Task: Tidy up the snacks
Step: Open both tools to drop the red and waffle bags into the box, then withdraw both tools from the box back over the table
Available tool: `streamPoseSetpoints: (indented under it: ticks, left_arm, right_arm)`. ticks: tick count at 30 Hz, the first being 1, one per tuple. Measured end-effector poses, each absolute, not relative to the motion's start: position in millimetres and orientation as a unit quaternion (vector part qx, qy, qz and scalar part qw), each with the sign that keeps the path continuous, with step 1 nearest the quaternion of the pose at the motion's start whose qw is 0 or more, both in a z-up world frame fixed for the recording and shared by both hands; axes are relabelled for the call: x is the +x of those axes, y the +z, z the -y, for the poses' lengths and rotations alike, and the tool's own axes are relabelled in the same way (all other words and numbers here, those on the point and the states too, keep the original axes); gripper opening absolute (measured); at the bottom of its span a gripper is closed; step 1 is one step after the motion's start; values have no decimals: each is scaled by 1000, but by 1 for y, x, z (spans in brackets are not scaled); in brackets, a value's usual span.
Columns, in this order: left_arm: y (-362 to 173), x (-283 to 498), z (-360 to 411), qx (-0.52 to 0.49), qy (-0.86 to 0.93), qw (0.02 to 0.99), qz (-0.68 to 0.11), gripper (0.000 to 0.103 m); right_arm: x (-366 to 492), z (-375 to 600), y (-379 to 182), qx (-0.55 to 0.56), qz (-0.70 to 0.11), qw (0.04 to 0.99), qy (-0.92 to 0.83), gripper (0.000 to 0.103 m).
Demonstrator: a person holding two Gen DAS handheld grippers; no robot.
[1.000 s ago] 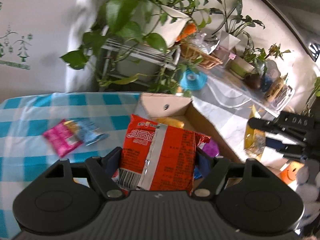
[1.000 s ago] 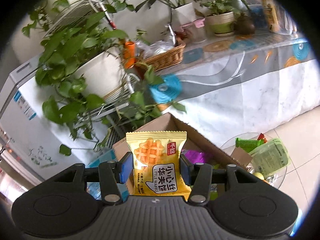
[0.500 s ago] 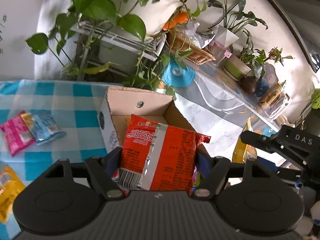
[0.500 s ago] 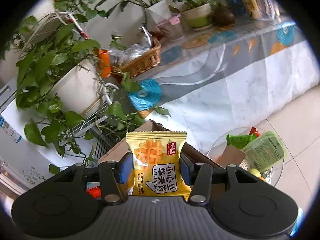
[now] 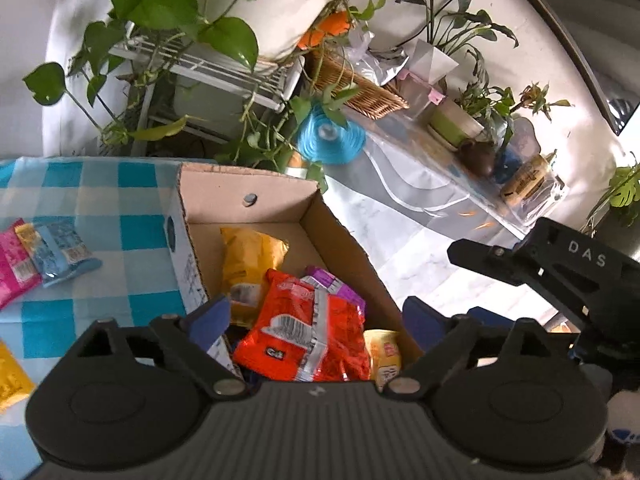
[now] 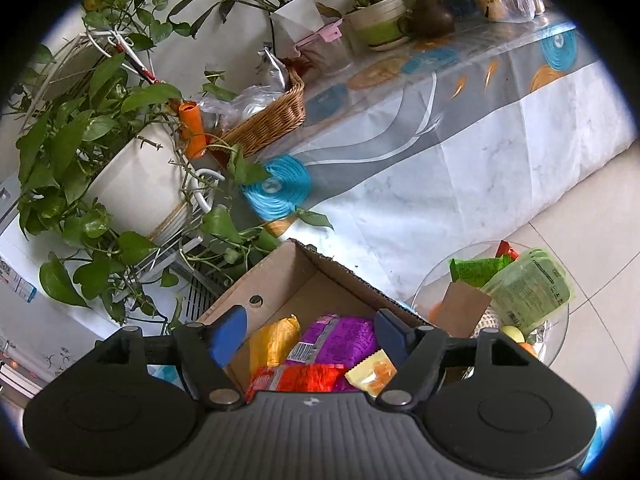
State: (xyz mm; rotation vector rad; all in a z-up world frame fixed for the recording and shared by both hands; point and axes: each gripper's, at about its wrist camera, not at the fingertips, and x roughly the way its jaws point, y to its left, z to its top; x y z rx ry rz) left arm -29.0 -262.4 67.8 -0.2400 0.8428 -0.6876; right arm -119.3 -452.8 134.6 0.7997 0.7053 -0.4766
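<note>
Left wrist view: the left tool [image 5: 316,316] is spreading open, nothing pinched. The red packet [image 5: 308,340] lies loose in the cardboard box [image 5: 248,194], with a yellow packet [image 5: 248,258] at its 11 o'clock and a purple packet [image 5: 334,284] peeking out at 1. Pink and blue packets [image 5: 44,254] sit on the checkered desk [image 5: 108,200], at 9 o'clock from the box.

Right wrist view: the right tool [image 6: 310,330] is opening too, empty. The waffle packet [image 6: 372,374] lies in the box at 5 o'clock from the purple one.

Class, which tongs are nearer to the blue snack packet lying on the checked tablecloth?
Left. The left tongs, opening over the cardboard box, hang beside the blue snack packet; the right tongs sit past the box's far side.
</note>
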Motion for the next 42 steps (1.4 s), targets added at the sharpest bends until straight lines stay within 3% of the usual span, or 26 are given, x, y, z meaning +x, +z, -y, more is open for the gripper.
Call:
streamPoseSetpoints:
  ticks: [25,42]
  left_arm:
    - [58,-8,128,-84,-255,872,-409,94]
    - [21,-12,82,20,-217,887,-407,94]
  right_arm:
    - [-85,391,136,310,-394,859,-100,78]
    - [-82,320,138,242,-428,871,-7,83]
